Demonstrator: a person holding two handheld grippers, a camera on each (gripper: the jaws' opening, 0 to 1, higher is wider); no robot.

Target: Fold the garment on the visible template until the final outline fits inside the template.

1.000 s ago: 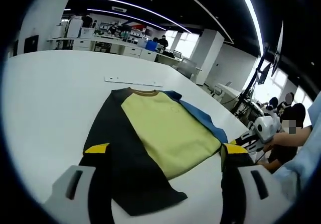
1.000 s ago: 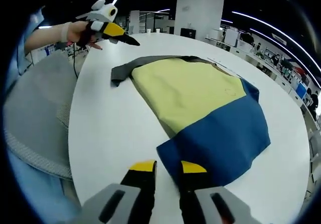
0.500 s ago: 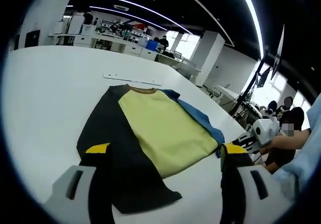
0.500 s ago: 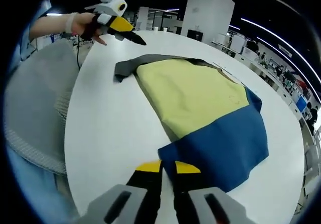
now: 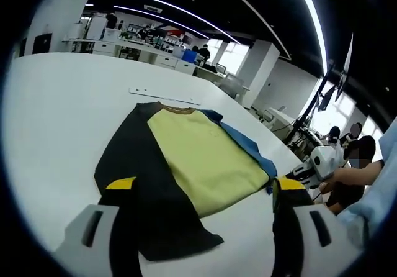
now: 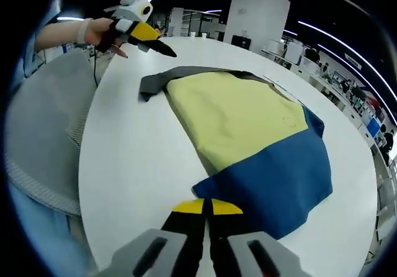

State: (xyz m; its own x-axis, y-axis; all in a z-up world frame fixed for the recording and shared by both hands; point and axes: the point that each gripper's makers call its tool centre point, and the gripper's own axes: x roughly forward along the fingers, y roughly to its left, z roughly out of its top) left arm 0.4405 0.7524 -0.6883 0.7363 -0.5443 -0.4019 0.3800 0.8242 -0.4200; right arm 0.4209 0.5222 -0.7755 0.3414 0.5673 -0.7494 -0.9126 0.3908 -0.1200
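Garment (image 6: pixel 248 134) lies flat on the tabletop (image 6: pixel 136 159); at lower centre the right hand-held gripper (image 6: pixel 200 207) has pressed together, seemingly pinching its blue hem, while the left hand-held gripper (image 5: pixel 205 187) stays spread — a fold looks imminent.

Bright ceiling light strips (image 5: pixel 161 7) lit the room evenly, and the white table (image 5: pixel 56 115) glared softly. Straight lines bowed toward both views' edges; distant desks looked soft.

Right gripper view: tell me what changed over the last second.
The right gripper closed its jaws from a clear gap to nearly touching, at the near corner of the garment's blue panel; whether cloth is pinched is unclear. The left gripper stays open beyond the dark sleeve. The garment lies as before.
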